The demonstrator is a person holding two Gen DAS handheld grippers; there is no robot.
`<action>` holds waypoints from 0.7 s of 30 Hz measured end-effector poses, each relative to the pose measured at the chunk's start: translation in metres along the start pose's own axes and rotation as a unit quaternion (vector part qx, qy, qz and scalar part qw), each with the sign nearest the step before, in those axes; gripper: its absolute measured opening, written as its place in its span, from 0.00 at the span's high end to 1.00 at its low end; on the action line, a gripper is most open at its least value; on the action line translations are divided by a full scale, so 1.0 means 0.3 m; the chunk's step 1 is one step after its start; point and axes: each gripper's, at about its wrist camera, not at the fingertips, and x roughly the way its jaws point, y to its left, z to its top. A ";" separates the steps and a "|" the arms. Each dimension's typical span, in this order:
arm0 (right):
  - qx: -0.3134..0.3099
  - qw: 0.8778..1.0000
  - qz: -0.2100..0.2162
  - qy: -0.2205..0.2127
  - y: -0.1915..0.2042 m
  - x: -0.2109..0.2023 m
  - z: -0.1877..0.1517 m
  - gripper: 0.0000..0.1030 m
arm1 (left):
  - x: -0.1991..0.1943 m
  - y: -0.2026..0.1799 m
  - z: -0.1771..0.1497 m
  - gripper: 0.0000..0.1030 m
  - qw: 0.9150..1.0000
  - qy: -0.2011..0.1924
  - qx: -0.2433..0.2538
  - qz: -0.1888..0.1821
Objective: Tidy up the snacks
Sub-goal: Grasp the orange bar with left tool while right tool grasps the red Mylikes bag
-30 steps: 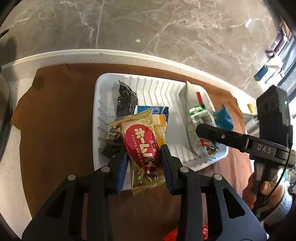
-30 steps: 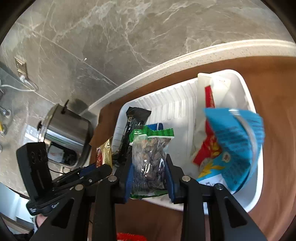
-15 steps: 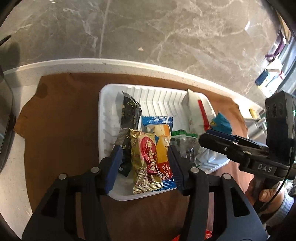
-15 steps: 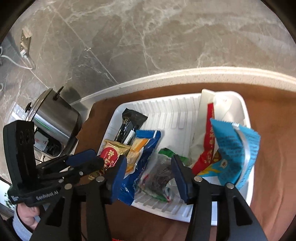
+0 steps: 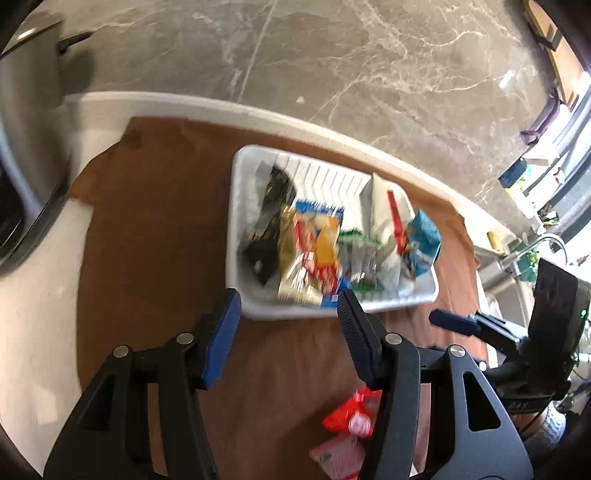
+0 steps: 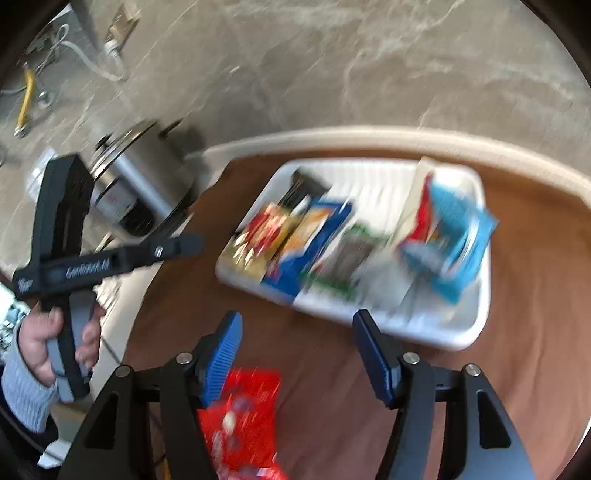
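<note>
The white tray (image 5: 242,229) sits on a brown cloth (image 5: 155,236) near the far edge of the table (image 5: 33,317), and the snacks stand packed along its near side: a black packet (image 5: 271,221) at the left end, then a gold and red packet (image 5: 299,258), an orange and blue packet (image 5: 325,240), a green-topped clear bag (image 5: 364,254), a white and red bag (image 5: 384,206) and a light blue bag (image 5: 424,240) at the right end.

The left gripper (image 5: 290,325) has its jaws standing apart with nothing between them, just short of the tray's near wall; they opened within the last second. The right gripper (image 6: 297,343) is also wide, its jaws having just been opening further, and holds nothing.

The left wrist view alone shows a sink tap (image 5: 546,243) and a bright window area beyond the table's right end. The right wrist view alone shows a steel cooker (image 6: 144,184) at the table's left end, a wall socket (image 6: 120,22), and the person's hand (image 6: 55,343) in a pale knit sleeve (image 6: 22,391) around the left gripper's handle. Both views are motion-blurred.

A red packet (image 6: 240,417) lies on the cloth near the table's front edge, under the right gripper's left jaw. Bare cloth lies open between the tray and the front edge, and to the tray's left.
</note>
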 end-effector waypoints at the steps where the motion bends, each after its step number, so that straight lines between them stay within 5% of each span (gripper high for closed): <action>1: -0.003 1.000 0.013 0.010 0.003 0.006 -0.023 0.36 | -0.014 0.001 -0.020 0.49 1.000 0.002 -0.004 0.004; 10: -0.039 0.993 0.072 0.082 0.062 0.067 -0.154 0.33 | -0.172 -0.028 -0.288 0.49 0.998 0.025 -0.049 0.038; 21: -0.085 0.988 0.067 0.111 0.139 0.142 -0.177 0.33 | -0.196 -0.033 -0.624 0.49 0.989 0.084 -0.106 0.065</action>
